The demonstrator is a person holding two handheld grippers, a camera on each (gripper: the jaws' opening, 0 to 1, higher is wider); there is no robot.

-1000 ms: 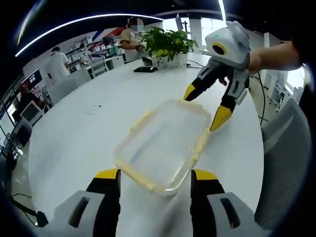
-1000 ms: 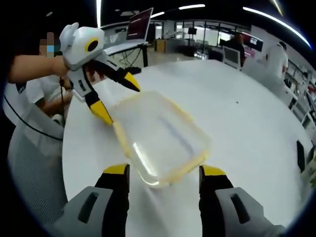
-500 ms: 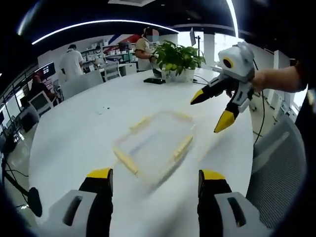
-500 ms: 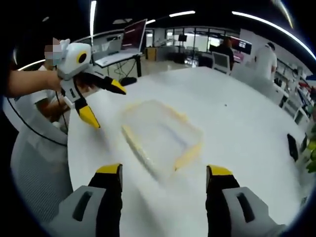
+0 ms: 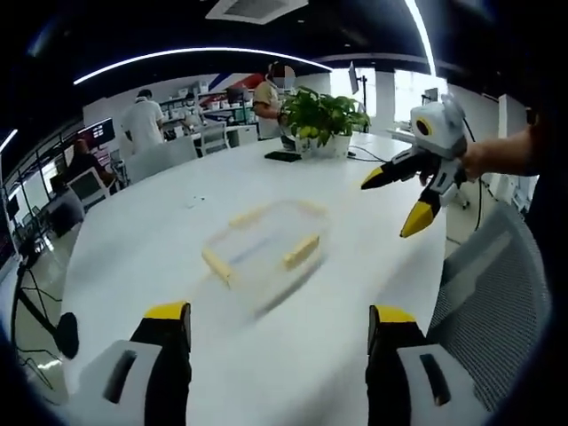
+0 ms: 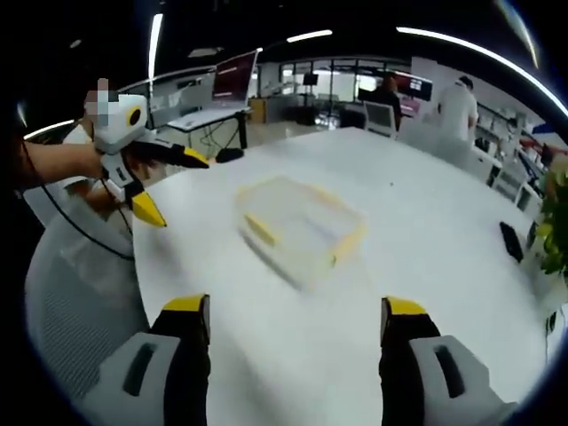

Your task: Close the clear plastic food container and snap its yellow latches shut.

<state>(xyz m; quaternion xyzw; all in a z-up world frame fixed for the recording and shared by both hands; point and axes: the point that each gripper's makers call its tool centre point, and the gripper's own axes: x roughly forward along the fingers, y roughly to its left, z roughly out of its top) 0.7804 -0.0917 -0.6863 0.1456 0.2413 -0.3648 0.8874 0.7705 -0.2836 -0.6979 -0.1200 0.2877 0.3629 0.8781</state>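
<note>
Overhead, strip lights; white round table (image 5: 142,257) holds clear container (image 5: 263,248); left claw (image 5: 277,321), right claw (image 6: 295,311) spread, well apart from it

container (image 5: 264,250) | clear, yellow latches (image 5: 301,251) | lid on | flat on table

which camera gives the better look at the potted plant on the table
The left gripper view: the potted plant stands whole at the table's far edge, leaves and white pot visible. In the right gripper view only a few leaves show at the right edge.
</note>
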